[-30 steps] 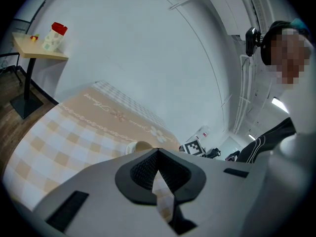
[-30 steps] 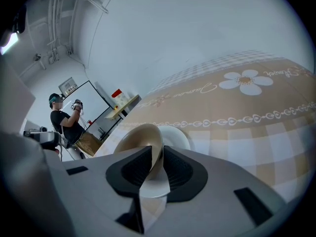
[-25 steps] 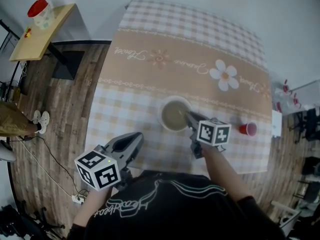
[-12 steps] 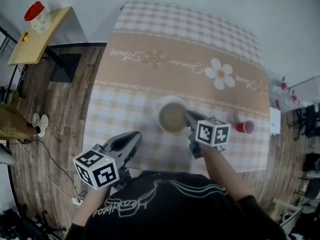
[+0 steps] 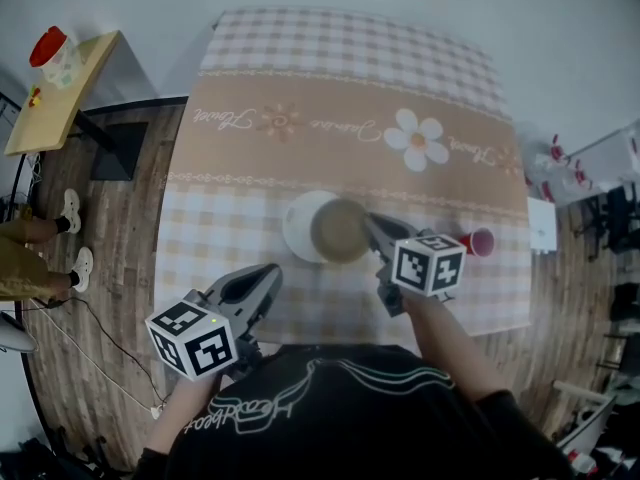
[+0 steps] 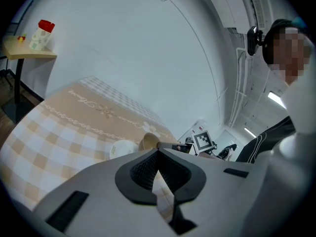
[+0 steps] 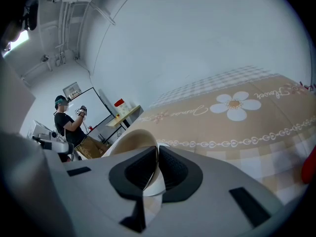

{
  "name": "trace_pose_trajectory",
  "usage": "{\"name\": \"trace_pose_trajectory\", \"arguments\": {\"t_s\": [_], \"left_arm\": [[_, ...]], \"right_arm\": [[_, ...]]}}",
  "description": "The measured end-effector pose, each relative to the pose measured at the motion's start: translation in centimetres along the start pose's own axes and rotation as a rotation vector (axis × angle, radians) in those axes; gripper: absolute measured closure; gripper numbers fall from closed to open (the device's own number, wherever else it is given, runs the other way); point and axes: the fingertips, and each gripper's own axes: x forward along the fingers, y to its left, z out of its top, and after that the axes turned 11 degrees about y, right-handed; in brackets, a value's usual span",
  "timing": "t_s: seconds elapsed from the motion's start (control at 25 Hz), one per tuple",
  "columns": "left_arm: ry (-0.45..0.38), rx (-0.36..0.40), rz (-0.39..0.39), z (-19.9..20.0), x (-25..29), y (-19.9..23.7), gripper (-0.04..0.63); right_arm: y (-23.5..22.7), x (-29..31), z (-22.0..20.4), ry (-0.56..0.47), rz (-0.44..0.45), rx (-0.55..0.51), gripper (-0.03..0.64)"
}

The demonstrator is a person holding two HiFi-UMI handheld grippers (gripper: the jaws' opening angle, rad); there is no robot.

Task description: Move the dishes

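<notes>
A: While the right gripper (image 5: 369, 227) grips the tan bowl (image 5: 338, 231) by its rim, near the red cup (image 5: 478, 242), what of the left gripper (image 5: 268, 276)?
B: Clenched on nothing, farther from that cup. The bowl looks stiff, breakable — a rim hold seems sound.

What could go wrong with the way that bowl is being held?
1. The right hand-held gripper pinches the tan bowl only at its thin rim, and the bowl looks tilted; it might slip or swing down.
2. The white dish lies right next to the bowl, so it could get bumped.
3. The red cup stands near that gripper and might be knocked over.
</notes>
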Motion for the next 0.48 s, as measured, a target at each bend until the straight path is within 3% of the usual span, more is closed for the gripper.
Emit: {"name": "trace_pose_trajectory", "arguments": {"t_s": [0.48], "left_arm": [[0.059, 0.038, -0.065, 0.9, 5.2, -3.3, 0.6]], "right_arm": [[-5.7, -6.0, 0.4, -0.085, -0.054, 0.081, 0.588]]}}
